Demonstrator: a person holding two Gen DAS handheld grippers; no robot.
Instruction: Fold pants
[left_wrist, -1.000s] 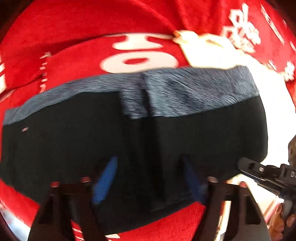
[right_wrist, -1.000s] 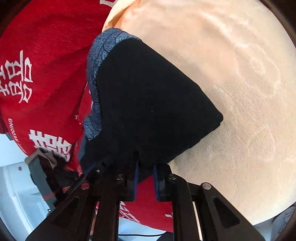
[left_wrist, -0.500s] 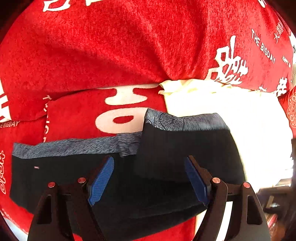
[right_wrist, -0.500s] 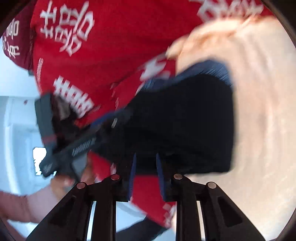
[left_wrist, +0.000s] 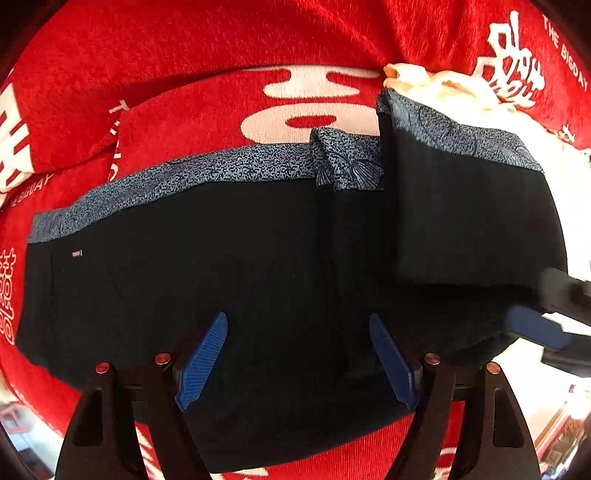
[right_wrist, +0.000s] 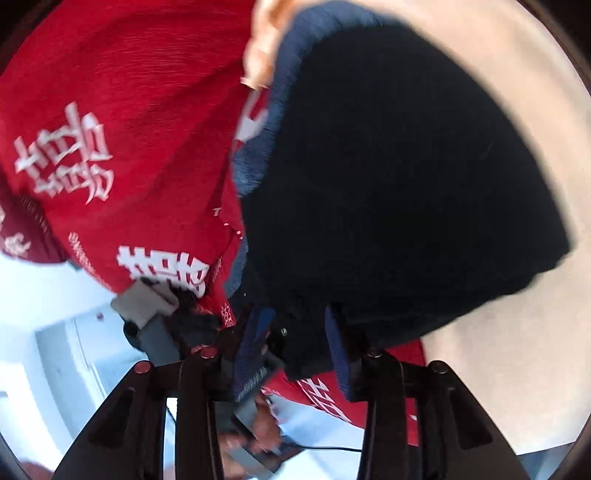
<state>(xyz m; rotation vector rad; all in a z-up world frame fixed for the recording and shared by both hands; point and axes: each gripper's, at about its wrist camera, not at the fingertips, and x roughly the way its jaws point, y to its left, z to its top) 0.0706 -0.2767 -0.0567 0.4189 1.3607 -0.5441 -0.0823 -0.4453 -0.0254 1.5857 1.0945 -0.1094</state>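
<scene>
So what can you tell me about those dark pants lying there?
The pants look black, of soft matte cloth, with a speckled blue-grey waistband along the far edge. They lie flat on a red cover with white lettering. Their right end is folded over on top and reaches a cream cloth. The right gripper, jaws apart, straddles that end.

The pants (left_wrist: 229, 266) lie spread across the blanket (left_wrist: 184, 122), waistband (left_wrist: 207, 166) on the far side. Their right end is folded back onto itself and overlaps a towel (left_wrist: 576, 206) to the right. The left gripper (left_wrist: 297, 363) hangs over the near edge; the right gripper (left_wrist: 532, 325) sits at the right end.
</scene>
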